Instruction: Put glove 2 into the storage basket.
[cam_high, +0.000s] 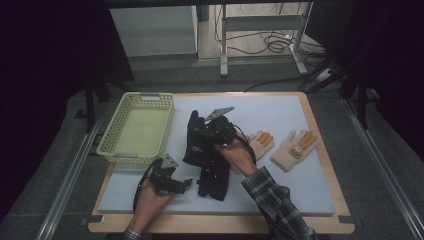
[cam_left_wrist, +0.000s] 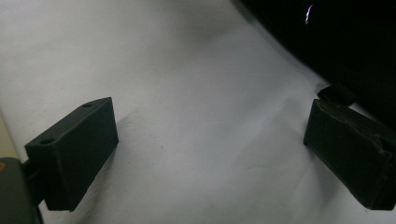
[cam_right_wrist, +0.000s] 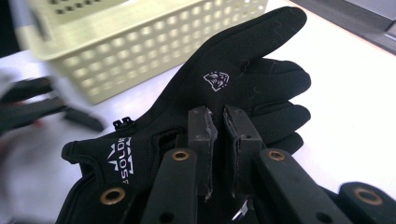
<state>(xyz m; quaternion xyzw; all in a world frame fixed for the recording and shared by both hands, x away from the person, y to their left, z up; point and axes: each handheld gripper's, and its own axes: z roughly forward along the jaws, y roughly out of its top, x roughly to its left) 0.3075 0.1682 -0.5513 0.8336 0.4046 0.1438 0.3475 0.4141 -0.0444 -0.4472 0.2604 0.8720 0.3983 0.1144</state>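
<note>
A black glove (cam_high: 192, 140) with white print hangs from my right gripper (cam_high: 206, 132) above the middle of the grey mat (cam_high: 280, 112). In the right gripper view the jaws stand almost together, and the right gripper (cam_right_wrist: 219, 114) is shut on a pinch of the black glove (cam_right_wrist: 233, 60), whose fingers spread beyond the tips. A second black glove (cam_high: 212, 179) lies on the mat below it. My left gripper (cam_high: 186, 184) rests low at the mat's front left. Its jaws stand wide apart in the left gripper view (cam_left_wrist: 210, 149), with bare mat (cam_left_wrist: 187, 93) between them.
A pale yellow basket (cam_high: 112, 145) with holed walls stands at the mat's left; it is also in the right gripper view (cam_right_wrist: 140, 32), behind the glove. Two tan gloves (cam_high: 262, 141) (cam_high: 295, 149) lie on the right of the mat. A wooden table edge frames the mat.
</note>
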